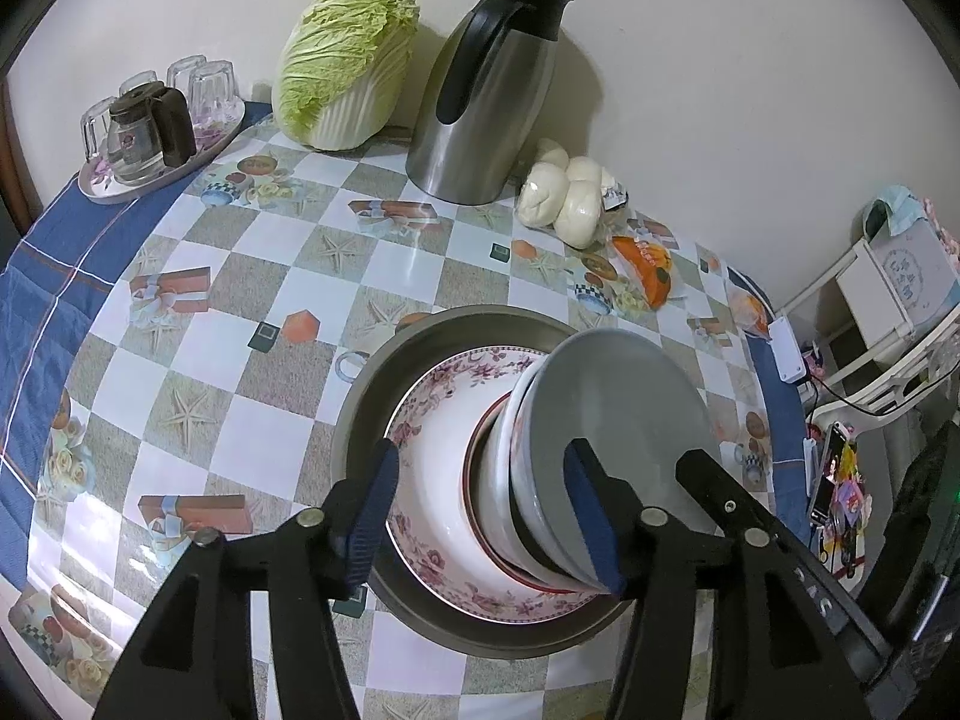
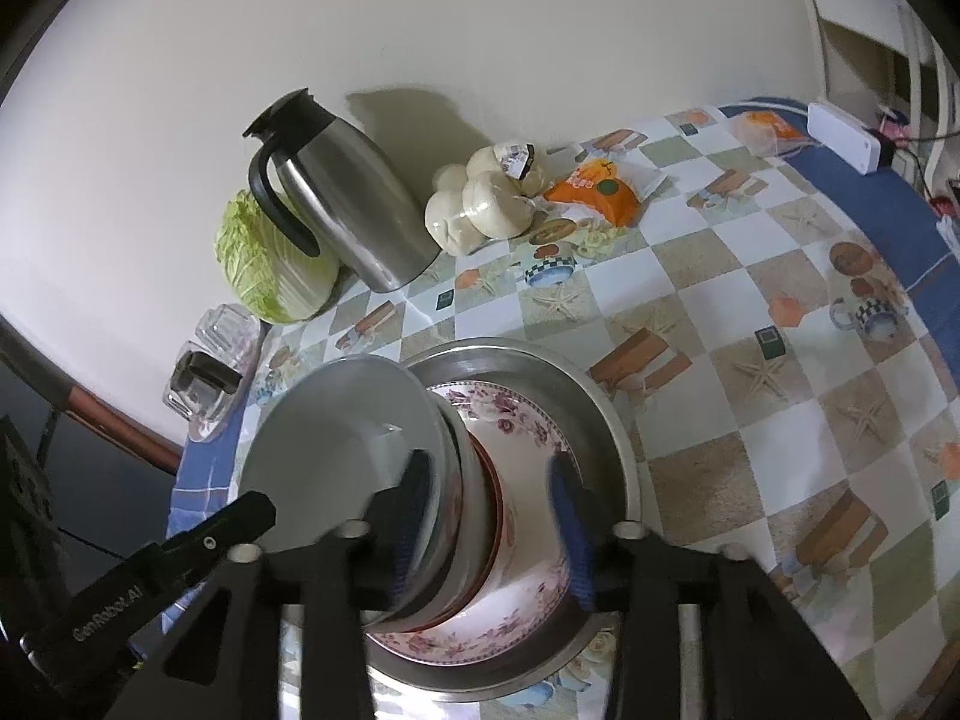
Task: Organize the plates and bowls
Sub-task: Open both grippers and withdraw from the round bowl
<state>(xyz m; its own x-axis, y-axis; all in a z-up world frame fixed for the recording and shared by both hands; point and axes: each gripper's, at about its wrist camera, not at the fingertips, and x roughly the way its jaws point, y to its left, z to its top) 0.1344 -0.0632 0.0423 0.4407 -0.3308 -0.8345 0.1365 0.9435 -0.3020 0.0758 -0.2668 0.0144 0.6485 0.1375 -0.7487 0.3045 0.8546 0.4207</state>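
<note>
Left claw: open, pads astride the stack, no grip seen.
Right claw: open likewise.
Bowls: stacked on the flowered plate.
Plate: inside the metal basin.

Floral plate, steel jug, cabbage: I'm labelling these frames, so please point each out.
floral plate (image 1: 427,420), left wrist view, patterned rim
steel jug (image 1: 480,120), left wrist view, metal body
cabbage (image 1: 342,66), left wrist view, leafy side

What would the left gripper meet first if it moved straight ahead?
Probably the floral plate in the metal basin, beside the stacked bowls; depth is unclear. The left gripper has open jaws.
</note>
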